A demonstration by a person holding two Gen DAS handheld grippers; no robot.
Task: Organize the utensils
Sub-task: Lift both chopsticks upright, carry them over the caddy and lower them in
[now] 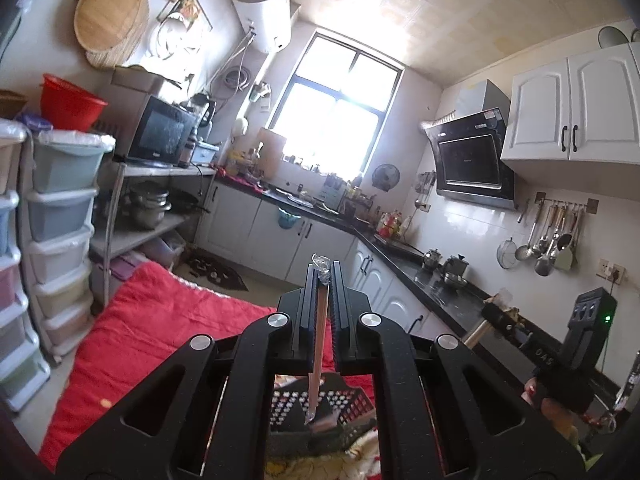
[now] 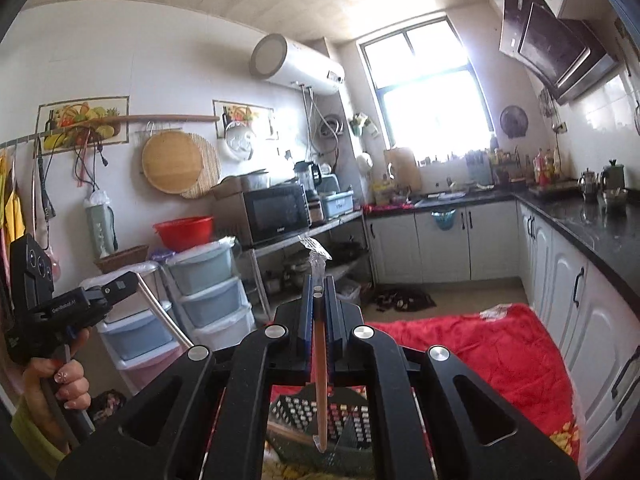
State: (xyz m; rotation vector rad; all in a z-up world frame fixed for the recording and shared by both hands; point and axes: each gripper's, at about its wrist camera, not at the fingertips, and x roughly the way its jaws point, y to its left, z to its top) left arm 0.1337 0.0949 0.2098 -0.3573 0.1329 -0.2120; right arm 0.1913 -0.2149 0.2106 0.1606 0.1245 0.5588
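Observation:
My left gripper [image 1: 325,276] is shut on a pair of chopsticks in a clear plastic sleeve [image 1: 319,344]; the sleeve's crumpled end sticks out past the fingertips, and the lower end hangs over a black perforated utensil basket [image 1: 344,404]. My right gripper [image 2: 319,285] is shut on another sleeved pair of chopsticks [image 2: 320,376], whose lower end points down into the same basket [image 2: 348,420]. Each gripper shows in the other's view: the right one at the right edge [image 1: 500,312], the left one at the left [image 2: 116,286].
A red cloth [image 1: 160,320] covers the surface under the basket. Stacked plastic drawers [image 1: 60,216] and a metal shelf with a microwave [image 1: 160,132] stand on the left. A black counter [image 1: 432,280] with kettles runs along the right, with utensils hung on the wall [image 1: 552,232].

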